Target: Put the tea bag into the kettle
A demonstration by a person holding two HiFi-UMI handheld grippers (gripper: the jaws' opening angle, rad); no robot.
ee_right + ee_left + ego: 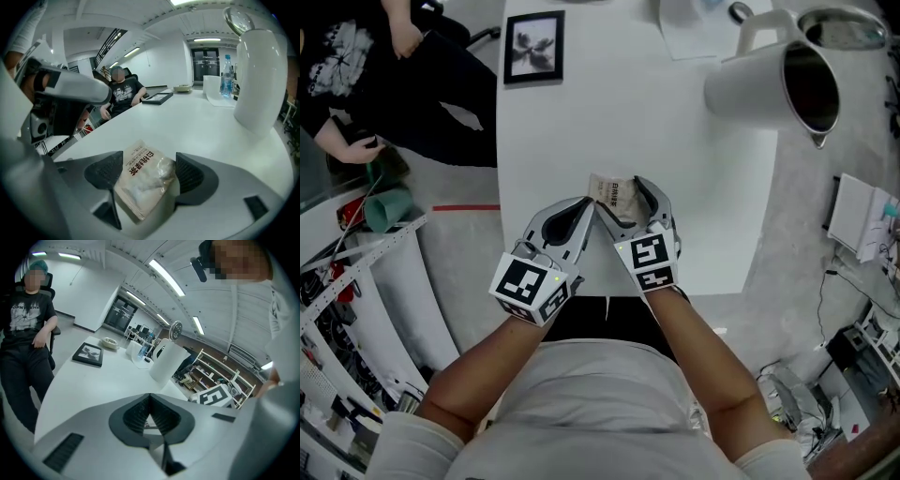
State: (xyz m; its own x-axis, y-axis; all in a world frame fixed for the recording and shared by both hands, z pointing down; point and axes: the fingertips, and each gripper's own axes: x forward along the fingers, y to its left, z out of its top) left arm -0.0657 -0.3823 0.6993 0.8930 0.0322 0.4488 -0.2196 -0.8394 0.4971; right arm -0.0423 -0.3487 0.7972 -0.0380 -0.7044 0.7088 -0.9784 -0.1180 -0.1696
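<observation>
The tea bag (614, 190), a pale packet with dark print, lies on the white table (581, 122) near its front edge. My right gripper (623, 202) stands open around it. In the right gripper view the tea bag (143, 178) sits between the two dark pads (104, 171), and neither presses on it. My left gripper (587, 204) is shut, its tip at the packet's left edge. Whether it pinches the packet I cannot tell. In the left gripper view its jaws (150, 397) meet at the tip. The white kettle (769, 84) stands at the far right, lid off, top open.
A black picture frame (533, 47) lies at the table's far left corner and white paper (689, 28) at the far edge. A water bottle (226, 75) stands beyond the kettle (260, 79). A person (356, 75) sits left of the table. Shelving (347, 309) crowds the floor.
</observation>
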